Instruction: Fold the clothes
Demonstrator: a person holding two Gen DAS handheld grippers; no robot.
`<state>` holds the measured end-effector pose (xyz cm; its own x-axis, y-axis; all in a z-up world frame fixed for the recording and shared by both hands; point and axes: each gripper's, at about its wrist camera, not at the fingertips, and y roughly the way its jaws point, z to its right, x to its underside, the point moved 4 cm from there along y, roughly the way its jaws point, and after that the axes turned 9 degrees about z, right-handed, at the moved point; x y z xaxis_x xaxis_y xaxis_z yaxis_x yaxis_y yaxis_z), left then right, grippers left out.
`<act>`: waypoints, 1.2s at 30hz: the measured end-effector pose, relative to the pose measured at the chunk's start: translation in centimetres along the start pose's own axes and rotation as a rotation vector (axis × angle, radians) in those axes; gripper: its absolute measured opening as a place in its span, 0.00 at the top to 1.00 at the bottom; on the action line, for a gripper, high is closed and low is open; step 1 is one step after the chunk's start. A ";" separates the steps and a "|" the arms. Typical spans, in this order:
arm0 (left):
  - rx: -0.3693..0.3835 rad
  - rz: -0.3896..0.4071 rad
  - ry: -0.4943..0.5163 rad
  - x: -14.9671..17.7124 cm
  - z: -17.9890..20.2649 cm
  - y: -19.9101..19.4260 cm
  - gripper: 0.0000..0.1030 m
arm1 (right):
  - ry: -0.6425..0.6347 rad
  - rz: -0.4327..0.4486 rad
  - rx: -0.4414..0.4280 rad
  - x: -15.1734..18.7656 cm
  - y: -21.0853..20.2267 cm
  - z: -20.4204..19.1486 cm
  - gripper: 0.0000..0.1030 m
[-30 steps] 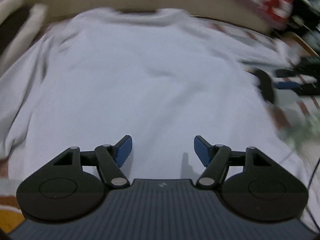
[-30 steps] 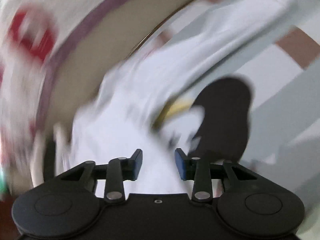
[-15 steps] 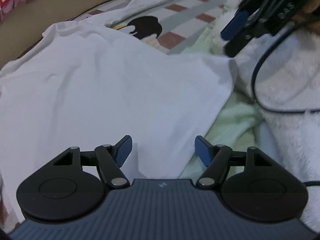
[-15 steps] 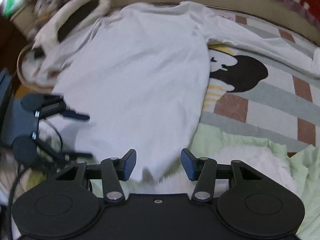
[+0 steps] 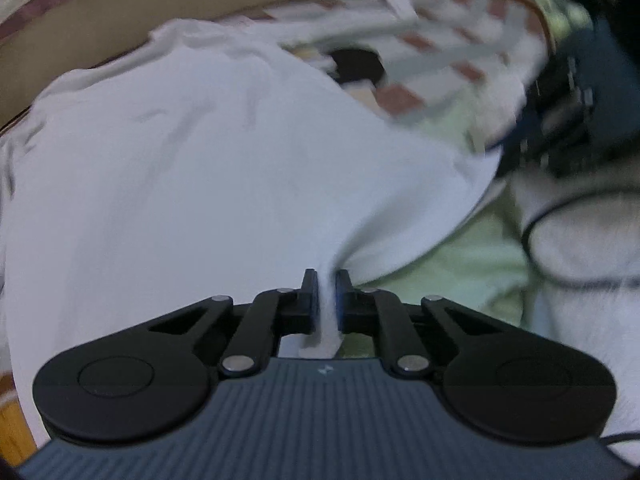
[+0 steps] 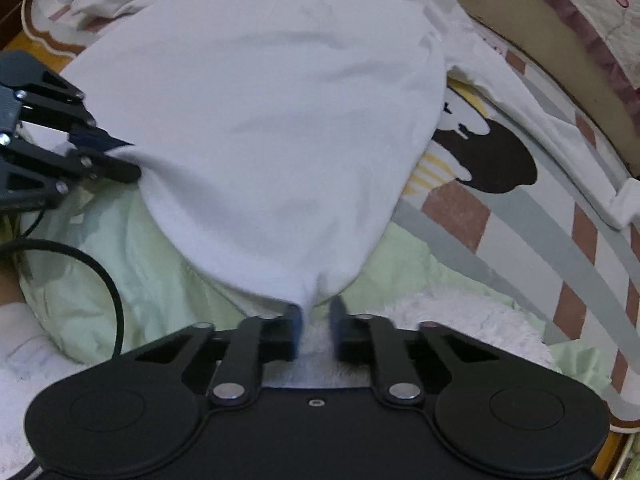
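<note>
Between the narrowed fingers of the left gripper [image 5: 323, 280], a pinch of the white shirt's [image 5: 192, 184] hem is clamped, the garment spreading ahead over a patterned blanket [image 6: 520, 216]. The right gripper [image 6: 316, 312] grips the hem's other corner likewise, jaws nearly closed.

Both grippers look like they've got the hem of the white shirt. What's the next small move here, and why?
Probably lift both corners together and carry the hem toward the collar. The left gripper is clamped on a pinch of the white shirt, and the right gripper has closed on the other bottom corner. The body lies flat on the bedspread, with the collar at the far end.
</note>
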<state>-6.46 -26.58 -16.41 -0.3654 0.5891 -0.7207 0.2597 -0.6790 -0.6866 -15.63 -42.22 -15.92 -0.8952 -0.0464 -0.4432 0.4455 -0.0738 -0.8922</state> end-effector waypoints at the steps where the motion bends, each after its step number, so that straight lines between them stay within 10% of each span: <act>1: -0.003 0.022 -0.032 -0.2 -0.3 -0.8 0.92 | 0.020 0.022 -0.013 0.1 -0.3 0.2 0.99; 10: -0.014 0.040 -0.191 -0.5 -1.0 -4.2 0.92 | 0.050 0.208 0.025 -0.1 -8.9 -0.4 0.99; 25: -0.100 -0.156 -0.349 3.7 -2.3 -2.9 1.00 | -0.051 0.065 0.000 1.4 -6.2 -2.6 0.99; 28: -0.120 -0.170 -0.341 3.5 -3.5 -3.4 0.92 | -0.071 0.033 -0.047 1.6 -6.1 -3.0 0.95; 31: -0.189 -0.060 -0.357 1.3 -6.3 -6.2 0.43 | -0.046 0.106 -0.095 0.3 -7.4 -2.7 0.80; 32: -0.240 -0.007 -0.372 0.2 -8.2 -7.4 0.25 | -0.035 0.155 -0.115 -0.7 -8.2 -2.5 0.54; 34: -0.354 0.069 -0.406 -1.5 -12.4 -9.2 0.24 | -0.013 0.255 -0.154 -2.7 -9.8 -2.2 0.28; 36: -0.488 0.105 -0.456 -2.6 -17.2 -10.2 0.24 | 0.008 0.354 -0.193 -4.7 -11.5 -1.8 0.28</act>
<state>7.23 -13.63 -9.14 -0.6291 0.2143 -0.7472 0.6494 -0.3836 -0.6567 -16.58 -39.38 -3.74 -0.6871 -0.0274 -0.7260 0.7172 0.1342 -0.6838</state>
